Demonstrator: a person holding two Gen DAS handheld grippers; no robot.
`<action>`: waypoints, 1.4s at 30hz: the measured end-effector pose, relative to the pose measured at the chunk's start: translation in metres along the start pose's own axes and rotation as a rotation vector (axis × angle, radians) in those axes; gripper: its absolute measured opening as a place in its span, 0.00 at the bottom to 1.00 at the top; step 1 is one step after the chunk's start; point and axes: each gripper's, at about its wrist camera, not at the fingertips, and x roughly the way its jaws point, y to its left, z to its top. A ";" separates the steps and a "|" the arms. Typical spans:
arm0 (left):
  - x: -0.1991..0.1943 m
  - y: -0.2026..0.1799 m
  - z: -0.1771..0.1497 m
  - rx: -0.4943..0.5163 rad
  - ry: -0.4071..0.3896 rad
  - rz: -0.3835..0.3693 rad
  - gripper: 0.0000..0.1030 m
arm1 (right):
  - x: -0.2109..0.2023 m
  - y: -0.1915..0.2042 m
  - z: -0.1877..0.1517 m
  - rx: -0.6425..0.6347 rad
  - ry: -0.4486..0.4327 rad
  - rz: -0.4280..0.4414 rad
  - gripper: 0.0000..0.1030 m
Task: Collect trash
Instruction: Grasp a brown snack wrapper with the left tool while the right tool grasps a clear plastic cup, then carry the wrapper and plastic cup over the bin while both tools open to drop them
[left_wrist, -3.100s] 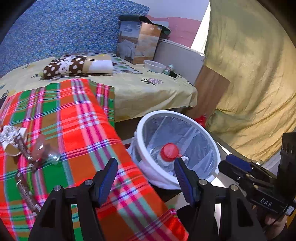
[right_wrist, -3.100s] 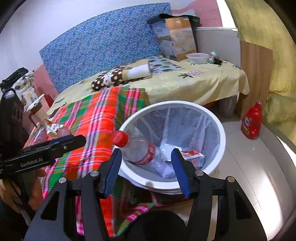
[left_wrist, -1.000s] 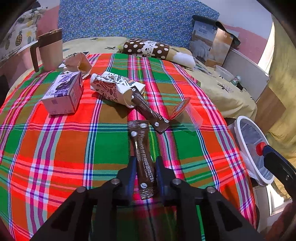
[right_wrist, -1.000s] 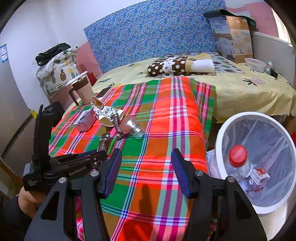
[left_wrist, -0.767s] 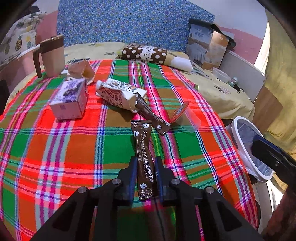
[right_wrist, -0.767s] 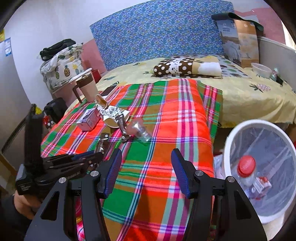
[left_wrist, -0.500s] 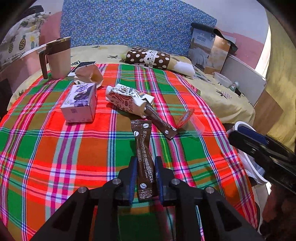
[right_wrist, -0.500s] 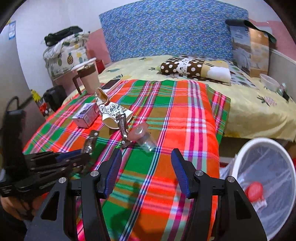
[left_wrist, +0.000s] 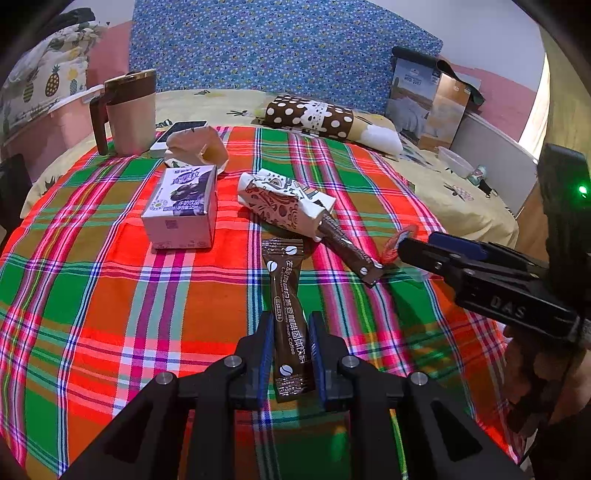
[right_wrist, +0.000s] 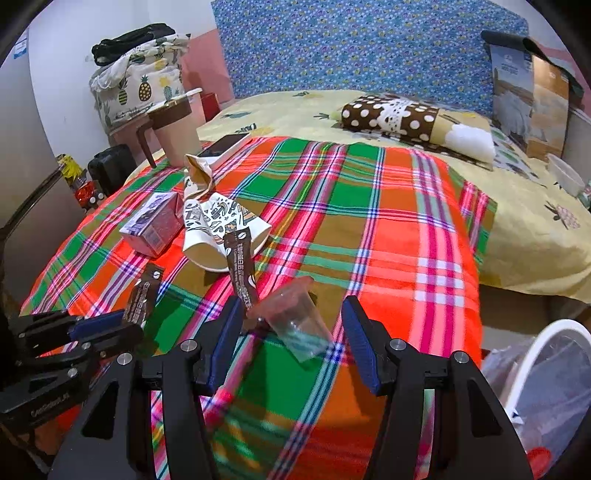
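1. The right gripper (right_wrist: 291, 341) is standing wide with nothing pinched, and the clear plastic cup (right_wrist: 295, 321) is lying on its side between the two fingers, on the plaid blanket (right_wrist: 362, 229) covering the bed. It is the nearer gripper to this cup.
2. The cup's long axis is running slantwise across the gripper's gap: its reddish rim is pointing up and left, toward the left finger, and its base is pointing down and right. The fingers appear to be level with the cup's walls, though the fisheye is making it hard to tell how far above the blanket they are hovering.
3. The cup is looking thin, see-through and easily crushed; a gentle squeeze across its middle would probably do.
4. Touching the cup's rim on its far-left side is lying a second brown coffee sachet (right_wrist: 240, 273), its upper end resting on the patterned paper cup (right_wrist: 218, 229); it could get caught in the closing.
5. The left gripper (left_wrist: 291, 350) is narrowed onto a brown coffee sachet (left_wrist: 286, 302), holding its lower part with the length pointing straight ahead, away from the camera.
6. The white bin (right_wrist: 546, 387) is waiting to the right of the clear cup, beyond the blanket's edge, already holding a red-capped bottle.
7. A milk carton (left_wrist: 181, 206) is lying left of the paper cup, uncollected.
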 end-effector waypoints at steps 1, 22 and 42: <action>0.001 0.001 0.000 -0.001 0.002 -0.001 0.19 | 0.003 0.001 0.000 -0.001 0.007 -0.001 0.54; -0.019 -0.014 -0.014 0.038 -0.010 -0.021 0.19 | -0.044 0.005 -0.028 0.107 -0.033 0.015 0.46; -0.058 -0.075 -0.023 0.147 -0.060 -0.116 0.19 | -0.109 -0.008 -0.058 0.208 -0.169 -0.096 0.46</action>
